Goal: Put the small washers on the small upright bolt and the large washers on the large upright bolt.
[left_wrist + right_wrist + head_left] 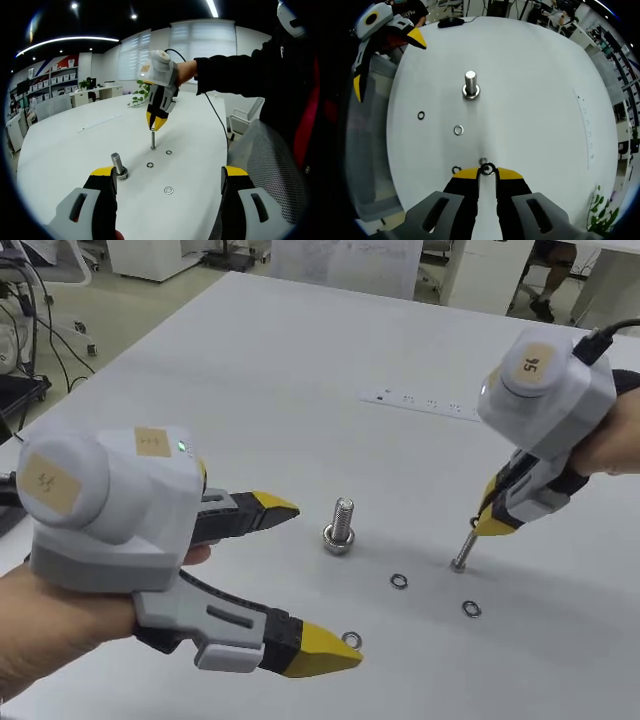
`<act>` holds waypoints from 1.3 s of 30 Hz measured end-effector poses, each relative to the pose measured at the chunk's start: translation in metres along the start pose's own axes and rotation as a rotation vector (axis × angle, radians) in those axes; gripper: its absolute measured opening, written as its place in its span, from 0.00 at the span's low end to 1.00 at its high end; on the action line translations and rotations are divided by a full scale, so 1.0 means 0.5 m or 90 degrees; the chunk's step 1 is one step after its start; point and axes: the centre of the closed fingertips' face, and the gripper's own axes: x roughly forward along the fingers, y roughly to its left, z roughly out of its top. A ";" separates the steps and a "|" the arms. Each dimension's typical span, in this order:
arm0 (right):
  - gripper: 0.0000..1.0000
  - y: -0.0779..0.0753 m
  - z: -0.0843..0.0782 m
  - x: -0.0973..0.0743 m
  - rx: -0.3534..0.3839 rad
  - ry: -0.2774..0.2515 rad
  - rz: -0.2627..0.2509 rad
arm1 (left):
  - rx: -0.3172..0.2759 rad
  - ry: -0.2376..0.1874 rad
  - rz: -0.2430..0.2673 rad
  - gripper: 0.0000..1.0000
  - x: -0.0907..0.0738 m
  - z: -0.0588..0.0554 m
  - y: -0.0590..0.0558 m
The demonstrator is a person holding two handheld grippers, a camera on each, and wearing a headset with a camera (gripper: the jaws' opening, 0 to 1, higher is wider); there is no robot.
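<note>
Three washers lie loose; right gripper pinches a fourth, left gripper gapes wide.

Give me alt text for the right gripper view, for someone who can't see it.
The right gripper pinches a small washer at the top of the small bolt on a white table. Farther off stands the large bolt, three loose washers lie nearer, and the left gripper hangs open at the upper left.
</note>
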 end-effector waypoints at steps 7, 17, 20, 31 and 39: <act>0.12 0.001 -0.001 0.006 -0.003 0.003 0.003 | -0.001 0.002 0.003 0.86 -0.001 -0.001 0.001; 0.12 0.001 -0.004 0.012 -0.002 0.006 0.006 | -0.003 0.005 0.004 0.85 0.001 -0.003 0.004; 0.12 0.002 -0.006 0.016 0.000 0.007 0.009 | -0.003 0.005 0.004 0.85 0.001 -0.003 0.004; 0.12 0.005 -0.015 0.043 0.005 0.011 0.019 | -0.004 0.005 0.004 0.85 0.001 -0.003 0.004; 0.13 0.006 -0.019 0.072 0.011 0.011 0.025 | -0.006 0.008 0.006 0.85 0.001 -0.005 0.005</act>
